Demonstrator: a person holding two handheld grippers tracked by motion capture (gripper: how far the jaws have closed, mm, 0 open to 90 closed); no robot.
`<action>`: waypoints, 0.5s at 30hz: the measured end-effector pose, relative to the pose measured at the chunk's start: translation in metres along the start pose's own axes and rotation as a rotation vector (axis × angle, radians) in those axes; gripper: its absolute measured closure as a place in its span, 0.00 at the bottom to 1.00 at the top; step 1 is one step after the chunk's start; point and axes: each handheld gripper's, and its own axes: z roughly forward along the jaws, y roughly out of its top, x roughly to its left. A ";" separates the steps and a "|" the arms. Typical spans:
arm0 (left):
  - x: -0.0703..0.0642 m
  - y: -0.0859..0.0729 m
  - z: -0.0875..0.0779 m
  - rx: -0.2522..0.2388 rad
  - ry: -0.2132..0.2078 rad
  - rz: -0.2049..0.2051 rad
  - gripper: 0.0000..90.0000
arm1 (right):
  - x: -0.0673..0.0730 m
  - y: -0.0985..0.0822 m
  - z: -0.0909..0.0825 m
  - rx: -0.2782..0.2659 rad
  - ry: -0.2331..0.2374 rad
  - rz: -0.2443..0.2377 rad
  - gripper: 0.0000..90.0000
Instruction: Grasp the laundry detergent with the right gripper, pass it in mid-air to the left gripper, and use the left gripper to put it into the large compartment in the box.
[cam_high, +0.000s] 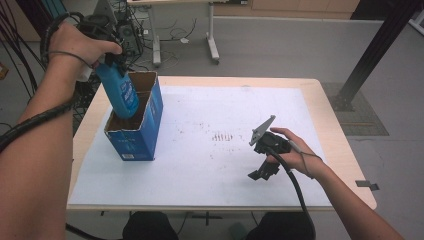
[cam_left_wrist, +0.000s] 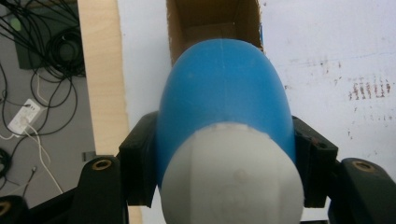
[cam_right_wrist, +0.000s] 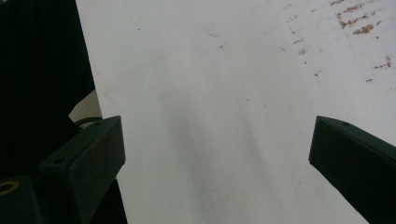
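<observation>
The left claw (cam_high: 114, 59) is clenched on a blue bottle (cam_high: 119, 92) just below its white cap (cam_left_wrist: 232, 179), one black jaw pressing each side. The bottle hangs tilted, cap uppermost, with its base dipped into the open top of a blue cardboard box (cam_high: 142, 132). The box stands upright on the left part of the table (cam_high: 325, 107), flaps raised, its brown inside showing. In the left gripper view the bottle's rounded body points straight down into that brown opening; what lies on the box floor I cannot tell.

The right claw (cam_high: 261, 172) is released, jaws spread wide with nothing between them, held low over the white sheet (cam_high: 210, 145) that covers the table, well apart from the box. The person's right hand (cam_high: 295, 150) wraps the gripper, the grey plate (cam_high: 261, 130) sticking up from it. Rusty brown smudges (cam_high: 222, 136) mark the sheet between the box and the right claw.
</observation>
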 end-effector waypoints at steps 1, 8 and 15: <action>0.000 -0.001 0.003 0.001 -0.002 0.001 0.42 | 0.000 0.000 0.000 -0.001 0.000 0.000 0.04; 0.000 -0.006 0.026 0.016 -0.014 -0.001 0.42 | 0.000 0.000 0.003 -0.002 0.002 0.001 0.04; -0.001 -0.010 0.044 0.026 -0.009 -0.004 0.42 | 0.001 0.001 0.003 -0.002 0.003 -0.001 0.04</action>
